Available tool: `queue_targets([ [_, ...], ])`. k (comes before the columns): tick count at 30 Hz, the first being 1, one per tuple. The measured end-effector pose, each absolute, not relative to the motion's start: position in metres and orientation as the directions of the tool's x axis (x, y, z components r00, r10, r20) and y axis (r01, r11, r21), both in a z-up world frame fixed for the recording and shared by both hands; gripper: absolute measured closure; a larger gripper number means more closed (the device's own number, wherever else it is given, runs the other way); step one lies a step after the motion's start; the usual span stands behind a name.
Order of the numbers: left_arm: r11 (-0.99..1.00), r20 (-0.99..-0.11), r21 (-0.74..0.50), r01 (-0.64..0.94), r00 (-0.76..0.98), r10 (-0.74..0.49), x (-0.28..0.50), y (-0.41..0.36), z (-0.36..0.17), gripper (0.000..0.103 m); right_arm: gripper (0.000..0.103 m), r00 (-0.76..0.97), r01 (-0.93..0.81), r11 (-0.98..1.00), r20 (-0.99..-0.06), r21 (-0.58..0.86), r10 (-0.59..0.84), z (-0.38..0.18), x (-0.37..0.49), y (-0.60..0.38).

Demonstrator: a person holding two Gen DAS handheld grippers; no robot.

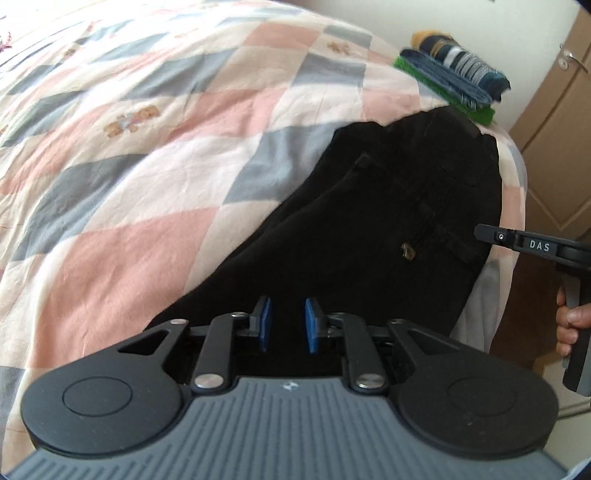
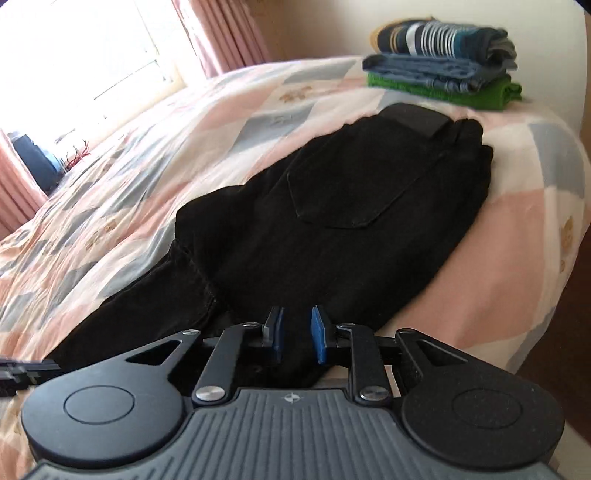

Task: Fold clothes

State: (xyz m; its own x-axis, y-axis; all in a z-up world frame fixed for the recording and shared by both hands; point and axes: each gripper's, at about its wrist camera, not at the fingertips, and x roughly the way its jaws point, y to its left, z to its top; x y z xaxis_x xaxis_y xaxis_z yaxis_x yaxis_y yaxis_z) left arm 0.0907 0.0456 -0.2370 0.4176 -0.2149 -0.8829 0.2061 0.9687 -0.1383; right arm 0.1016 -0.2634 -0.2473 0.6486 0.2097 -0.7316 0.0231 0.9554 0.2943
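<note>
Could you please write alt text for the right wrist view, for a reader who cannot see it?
Black trousers lie on a pink, grey and white patchwork quilt, back pocket up, with the right gripper low over their near end, blue pads slightly apart. A stack of folded clothes sits beyond the waistband.

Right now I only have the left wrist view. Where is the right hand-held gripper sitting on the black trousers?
Observer: The right hand-held gripper is at the near edge of the black trousers. Its blue pads stand narrowly apart, and I cannot tell whether cloth is pinched.
Operator: Which side of the trousers faces up?
Observer: In the right wrist view, a back pocket faces up.
Operator: Anything past the far side of the bed?
Observer: A bright window, with pink curtains beside it.
</note>
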Motion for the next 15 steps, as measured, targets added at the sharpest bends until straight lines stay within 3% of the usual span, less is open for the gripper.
queue_targets([
  [3, 0.972, -0.928, -0.087, 0.216, 0.337, -0.158, 0.097, 0.041, -0.245, 0.087, 0.079, 0.632, 0.067, 0.962, -0.757, 0.264, 0.164, -0.245, 0.093, -0.257],
  [8, 0.956, -0.952, -0.053, 0.288, 0.276, -0.136, 0.097, 0.034, -0.235, 0.083, 0.058, 0.631, 0.171, 0.944, -0.767, 0.284, 0.116, -0.229, 0.067, -0.237],
  [15, 0.916, -0.960, -0.016, 0.401, 0.251, -0.126, 0.086, 0.037, -0.217, 0.076, 0.046, 0.591, 0.277, 0.915, -0.803, 0.292, 0.077, -0.210, 0.030, -0.186],
])
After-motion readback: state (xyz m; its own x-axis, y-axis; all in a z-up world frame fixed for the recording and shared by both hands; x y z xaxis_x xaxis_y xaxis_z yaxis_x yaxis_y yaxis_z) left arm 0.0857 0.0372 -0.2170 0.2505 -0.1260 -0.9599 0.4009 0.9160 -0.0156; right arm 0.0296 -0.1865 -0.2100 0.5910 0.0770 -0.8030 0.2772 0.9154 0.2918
